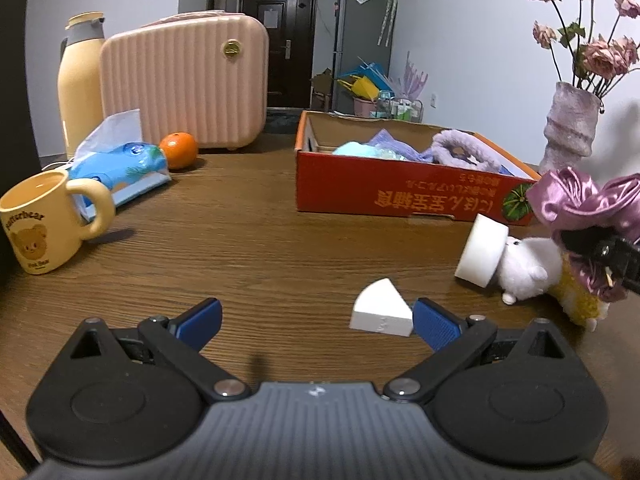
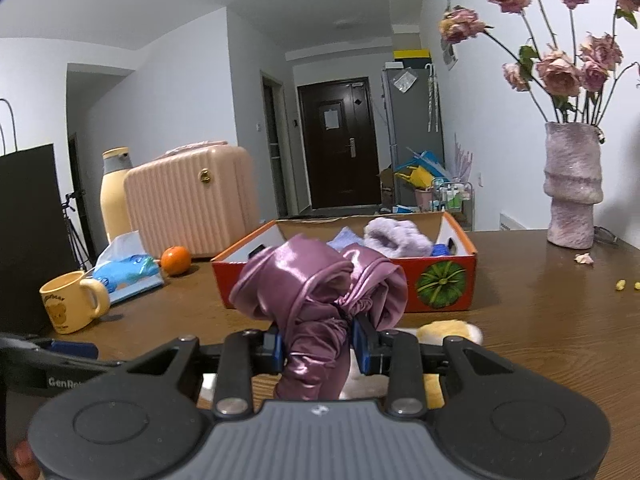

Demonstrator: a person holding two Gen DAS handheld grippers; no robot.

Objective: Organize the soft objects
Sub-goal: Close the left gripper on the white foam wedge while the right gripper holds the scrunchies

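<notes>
We have the shiny purple satin scrunchie point(image 2: 316, 300) clamped between the blue pads of our right gripper point(image 2: 319, 346), its folds bunching up above the jaws and a loop hanging down below them, clear of the table. Straight ahead of this claw sits the red cardboard box with the green pumpkin print point(image 2: 440, 284), already holding a fluffy lilac plush piece point(image 2: 396, 236) and pale blue cloths. Under and just right of the claw lies a yellow plush toy point(image 2: 448, 330).

Our left gripper point(image 1: 318, 318) hangs empty over the brown wooden table point(image 1: 240, 248), its blue-padded jaws spread wide. A white wedge-shaped foam block point(image 1: 380, 312) rests on the table just inside its right finger; we cannot tell whether they touch. Further right of that claw lie a white round foam puck point(image 1: 482, 252) and a white plush animal point(image 1: 524, 266), touching each other. Far left ahead stand a yellow bear mug point(image 1: 38, 232), a blue tissue pack point(image 1: 120, 164), an orange point(image 1: 179, 150) and a pink ribbed case point(image 1: 184, 80).
</notes>
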